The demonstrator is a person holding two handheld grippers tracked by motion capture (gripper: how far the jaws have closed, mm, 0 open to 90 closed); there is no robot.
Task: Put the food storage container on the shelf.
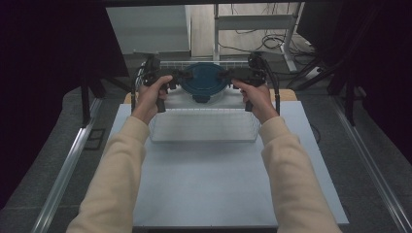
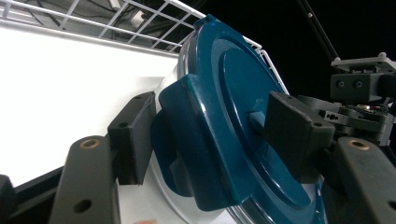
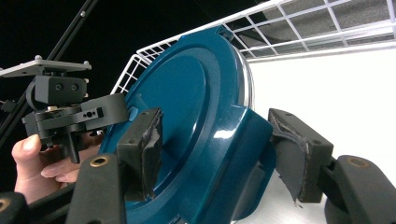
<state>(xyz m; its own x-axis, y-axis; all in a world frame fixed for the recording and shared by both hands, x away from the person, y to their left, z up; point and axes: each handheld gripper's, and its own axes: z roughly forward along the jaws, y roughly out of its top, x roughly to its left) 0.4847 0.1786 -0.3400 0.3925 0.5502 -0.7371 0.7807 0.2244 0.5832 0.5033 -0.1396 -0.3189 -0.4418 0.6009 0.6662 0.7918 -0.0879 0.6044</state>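
Grippers on both sides: left gripper and right gripper each clamp a latch tab of the teal-lidded container, sitting in the white wire basket on the desk

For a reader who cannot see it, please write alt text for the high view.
Two sleeved arms reach forward, each hand holding a hand-held gripper, left and right, at opposite sides of a round container with a dark teal lid. It sits in a white wire basket on a pale table.
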